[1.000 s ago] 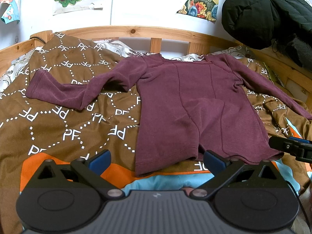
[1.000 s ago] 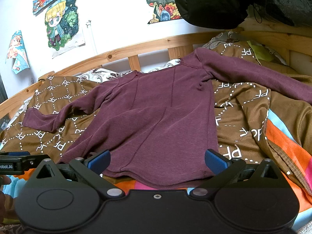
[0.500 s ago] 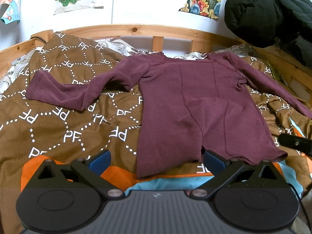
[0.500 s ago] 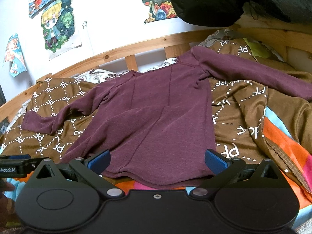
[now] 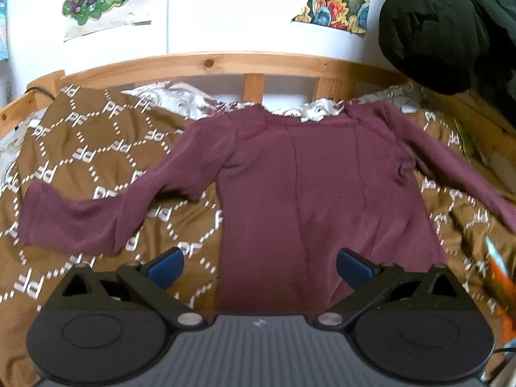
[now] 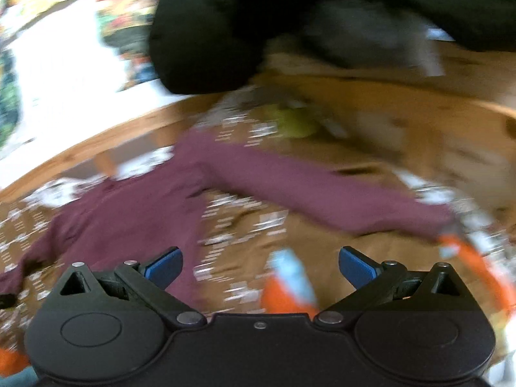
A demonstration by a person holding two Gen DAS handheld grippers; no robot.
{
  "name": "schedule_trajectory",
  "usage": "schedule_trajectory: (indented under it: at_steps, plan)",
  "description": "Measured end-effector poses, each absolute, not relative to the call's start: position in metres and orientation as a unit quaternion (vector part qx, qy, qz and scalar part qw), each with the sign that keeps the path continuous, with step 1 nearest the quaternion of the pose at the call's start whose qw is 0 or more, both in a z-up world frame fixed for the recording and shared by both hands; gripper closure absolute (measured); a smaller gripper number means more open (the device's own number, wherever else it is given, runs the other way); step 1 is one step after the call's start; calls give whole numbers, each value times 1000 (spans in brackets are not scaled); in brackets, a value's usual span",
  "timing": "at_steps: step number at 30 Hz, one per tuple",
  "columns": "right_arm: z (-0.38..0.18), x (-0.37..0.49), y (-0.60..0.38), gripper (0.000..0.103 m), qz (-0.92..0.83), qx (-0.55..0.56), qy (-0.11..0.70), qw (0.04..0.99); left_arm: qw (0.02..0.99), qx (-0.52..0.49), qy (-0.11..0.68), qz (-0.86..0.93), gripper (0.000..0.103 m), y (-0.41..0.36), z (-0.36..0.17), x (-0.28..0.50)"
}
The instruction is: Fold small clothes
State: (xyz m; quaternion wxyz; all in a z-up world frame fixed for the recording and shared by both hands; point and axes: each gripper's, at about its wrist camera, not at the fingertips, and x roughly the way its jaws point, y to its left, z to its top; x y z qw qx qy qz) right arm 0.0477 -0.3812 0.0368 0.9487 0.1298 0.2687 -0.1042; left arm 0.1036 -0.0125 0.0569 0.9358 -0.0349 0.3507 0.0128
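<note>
On the bed, over a brown quilt printed with white dotted hexagons and "PF" letters [image 5: 96,161], a small maroon long-sleeved knit shirt [image 5: 316,187] lies spread flat, neck toward the curved pale wooden bed rail [image 5: 209,63] and hem toward the camera. Two seams run down its body, and both sleeves stretch outward and slightly down, the one on the left of the view ending in a wide cuff on the quilt. The left gripper [image 5: 259,266] has its jaws spread wide and empty; the lower body of the shirt lies between the blue pads [image 5: 164,266], beneath them, with no contact visible. The right wrist view is heavily blurred. There the right gripper [image 6: 259,266] also has its jaws wide apart and empty, over bare quilt, with the shirt's body beyond its left pad and the sleeve [image 6: 322,196] stretching across ahead of it. A bulky black padded jacket [image 5: 451,25] hangs past the rail.
</note>
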Motion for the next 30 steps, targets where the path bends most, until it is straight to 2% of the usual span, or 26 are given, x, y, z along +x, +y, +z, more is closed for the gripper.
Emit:
schedule_trajectory:
  at_steps: [7, 13, 15, 16, 18, 19, 20, 21, 23, 28, 30]
  plan:
    - [25, 52, -484, 0, -174, 310, 300, 885, 938, -21, 346, -23, 0, -41, 57, 126]
    - [11, 61, -505, 1, -212, 381, 268, 859, 925, -7, 375, -56, 0, -61, 33, 127]
    - [9, 68, -504, 8, -237, 388, 262, 851, 923, -7, 381, -58, 0, -62, 29, 123]
    - [8, 71, -503, 15, -252, 387, 256, 849, 922, -5, 383, -55, 0, -62, 27, 121]
    - [6, 76, -498, 35, -276, 373, 246, 851, 923, 1, 382, -50, 0, -61, 26, 115]
    - [5, 80, -494, 54, -293, 358, 250, 850, 923, 5, 382, -48, 0, -60, 26, 113]
    - [3, 82, -491, 65, -307, 345, 251, 851, 923, 9, 382, -45, 0, -59, 26, 111]
    - [2, 83, -489, 69, -313, 334, 248, 854, 923, 12, 383, -42, 0, -57, 27, 110]
    - [1, 84, -485, 86, -319, 309, 236, 865, 923, 15, 382, -37, 0, -53, 30, 109]
    - [19, 88, -468, 95, -297, 232, 183, 908, 927, 60, 370, -27, 0, -49, 40, 107]
    - [35, 93, -454, 95, -276, 187, 155, 930, 926, 85, 368, -18, 0, -49, 45, 109]
